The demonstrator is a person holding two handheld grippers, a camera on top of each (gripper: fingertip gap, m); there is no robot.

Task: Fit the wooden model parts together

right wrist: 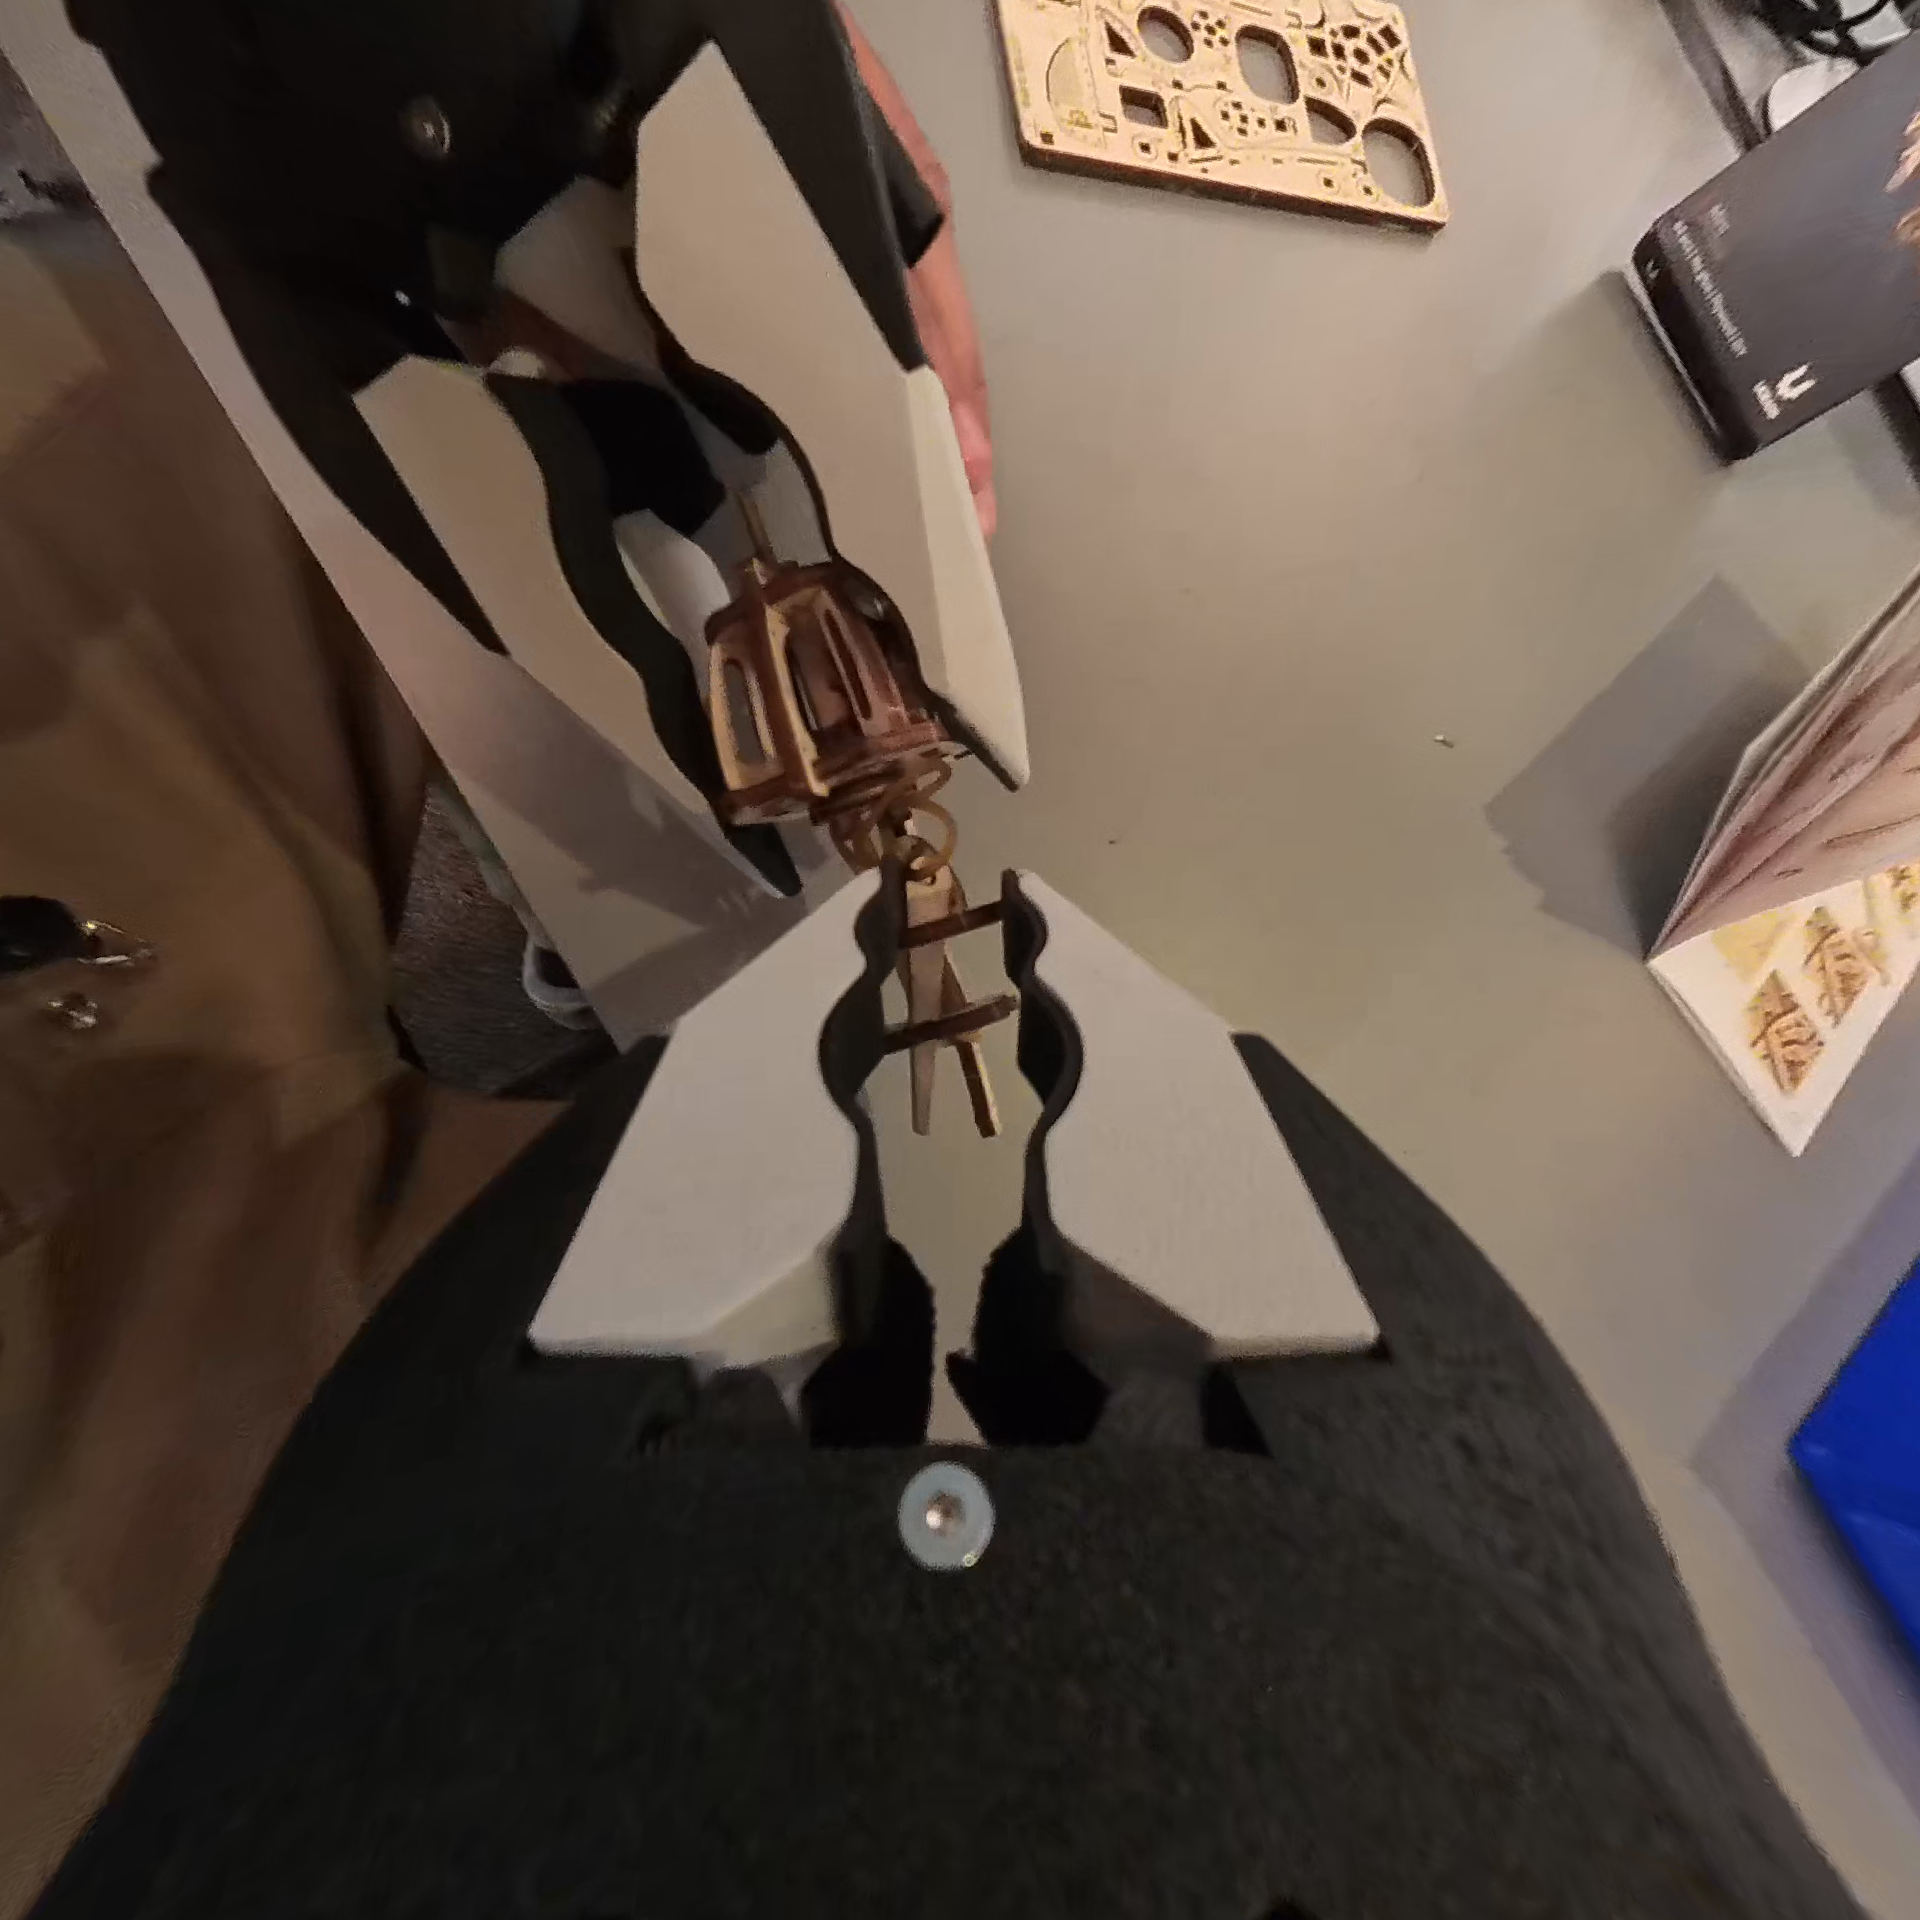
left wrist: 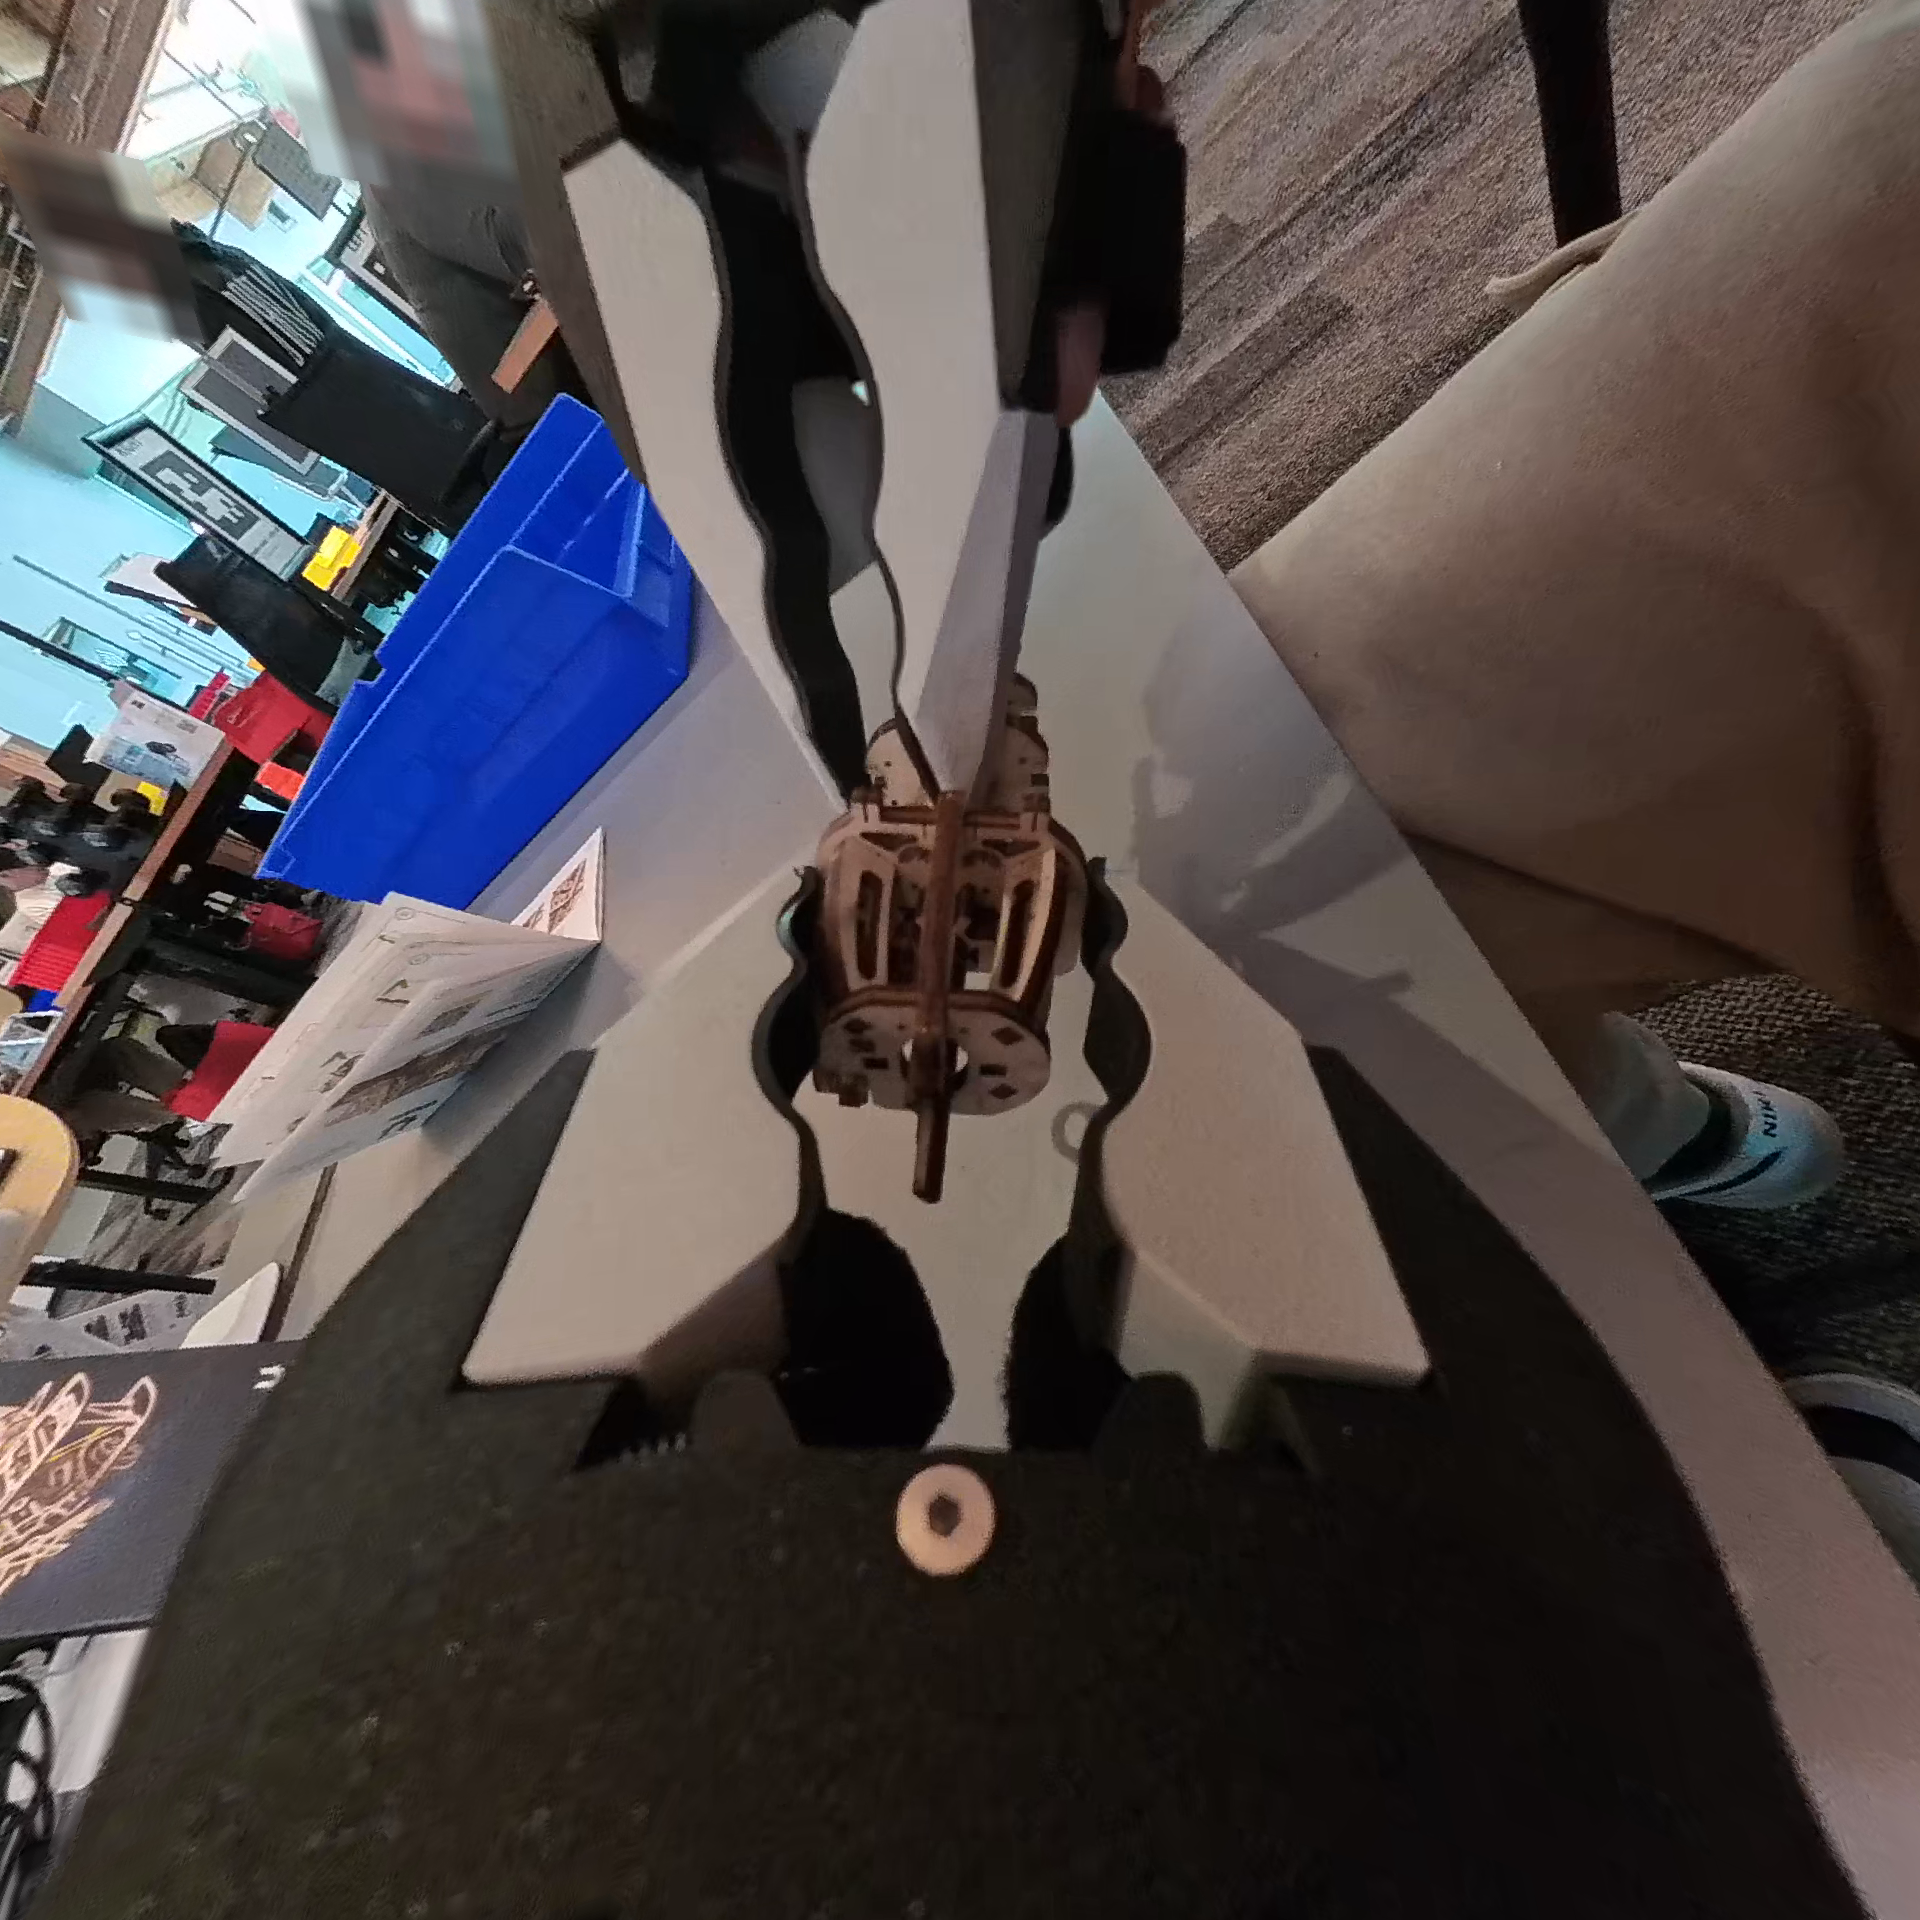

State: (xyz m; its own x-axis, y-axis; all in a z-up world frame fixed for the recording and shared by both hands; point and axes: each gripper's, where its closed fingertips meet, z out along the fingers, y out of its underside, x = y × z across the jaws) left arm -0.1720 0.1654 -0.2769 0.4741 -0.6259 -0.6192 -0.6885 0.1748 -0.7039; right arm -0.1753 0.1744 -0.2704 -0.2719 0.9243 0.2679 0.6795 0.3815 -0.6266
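Now your left tool (left wrist: 940, 997) clamps the wooden cage piece (left wrist: 935, 966); your right tool (right wrist: 940, 997) grips the slatted piece (right wrist: 945, 1008). Nearby, a black box (right wrist: 1766, 312) carries white lettering.

The left wrist view looks close along its fingers, rolled sideways, over the table (left wrist: 1195, 644) edge; the right wrist view faces steeply down; both share the wooden model (left wrist: 935, 935) (right wrist: 800, 707).
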